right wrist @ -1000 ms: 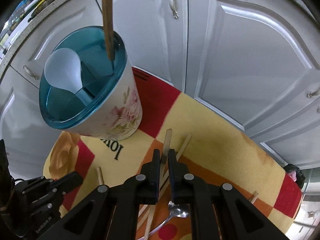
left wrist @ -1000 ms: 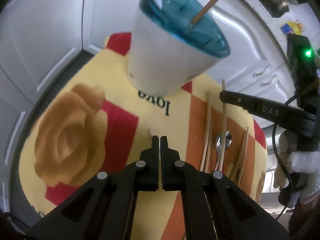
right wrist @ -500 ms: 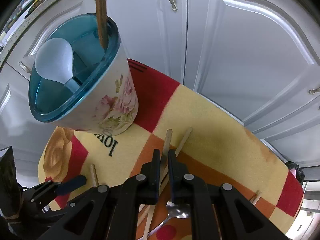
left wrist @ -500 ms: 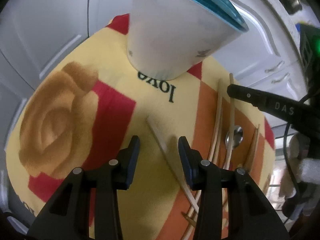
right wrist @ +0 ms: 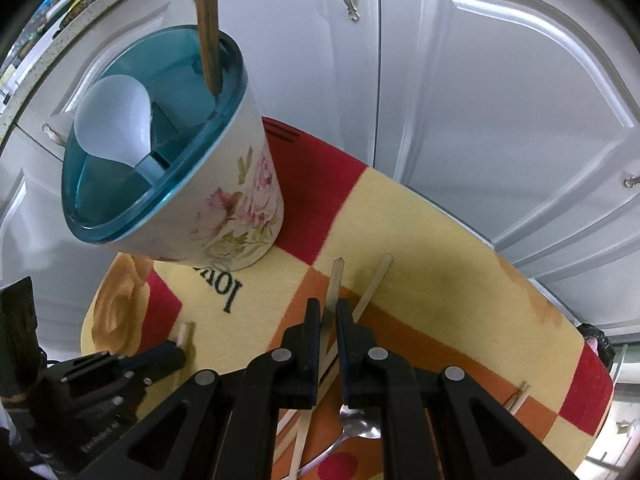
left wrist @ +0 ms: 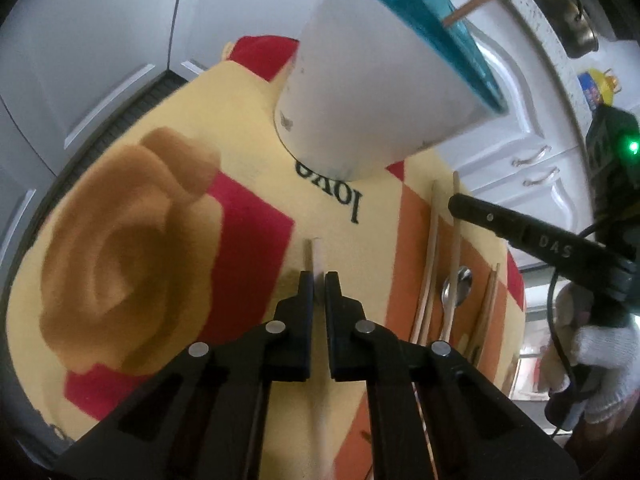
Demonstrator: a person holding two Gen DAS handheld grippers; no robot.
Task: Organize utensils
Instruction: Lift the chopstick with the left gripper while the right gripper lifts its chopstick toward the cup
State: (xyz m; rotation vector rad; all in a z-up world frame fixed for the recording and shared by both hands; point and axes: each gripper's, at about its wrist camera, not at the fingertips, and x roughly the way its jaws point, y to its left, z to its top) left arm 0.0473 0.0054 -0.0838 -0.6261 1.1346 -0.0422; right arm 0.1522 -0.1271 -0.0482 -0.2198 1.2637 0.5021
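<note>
Fingers of my left gripper [left wrist: 319, 280] are closing on a pale chopstick [left wrist: 316, 254] lying on the cloth [left wrist: 248, 208], below the holder [left wrist: 372, 92]. From the right wrist, my right gripper [right wrist: 328, 312] is clamped on another stick [right wrist: 335, 280]. Two sticks [right wrist: 208, 20] and a ladle [right wrist: 114, 114] stand in the holder; a spoon [right wrist: 358, 426] and several sticks remain.

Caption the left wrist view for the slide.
Left gripper jaws closing on a pale chopstick lying on the blanket beside the utensil holder.
</note>
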